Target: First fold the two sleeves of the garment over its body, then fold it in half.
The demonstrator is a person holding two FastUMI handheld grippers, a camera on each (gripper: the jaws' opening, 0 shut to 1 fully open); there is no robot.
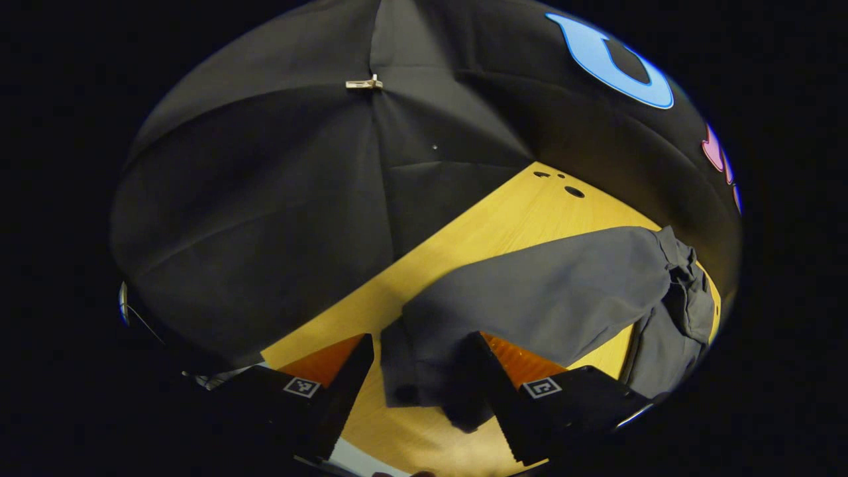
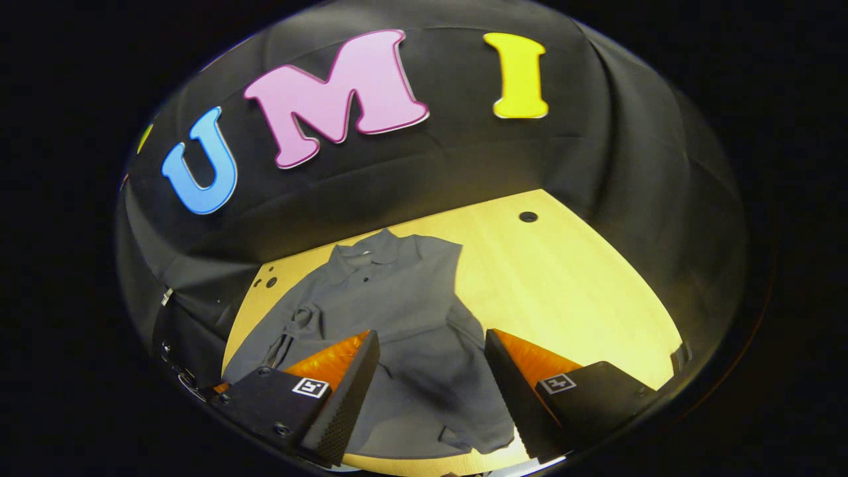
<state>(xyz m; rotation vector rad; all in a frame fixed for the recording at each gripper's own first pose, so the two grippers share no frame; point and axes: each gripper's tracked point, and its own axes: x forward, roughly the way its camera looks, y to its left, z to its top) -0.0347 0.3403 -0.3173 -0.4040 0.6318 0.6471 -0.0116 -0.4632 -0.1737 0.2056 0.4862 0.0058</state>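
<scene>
Lying on one table (image 2: 583, 291), one garment (image 2: 411, 311); left gripper (image 1: 417, 364) and right gripper (image 2: 430, 358) both gape wide.

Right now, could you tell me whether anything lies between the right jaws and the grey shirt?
Nothing visible does: the right gripper hangs open over the grey shirt, which lies on the wooden table with no other object around it.

Left gripper (image 1: 417, 371) and right gripper (image 2: 430, 371) agape.

Dim booth, warm light on the table (image 2: 583, 285); strong fisheye bending at edges, soft shadows
</scene>
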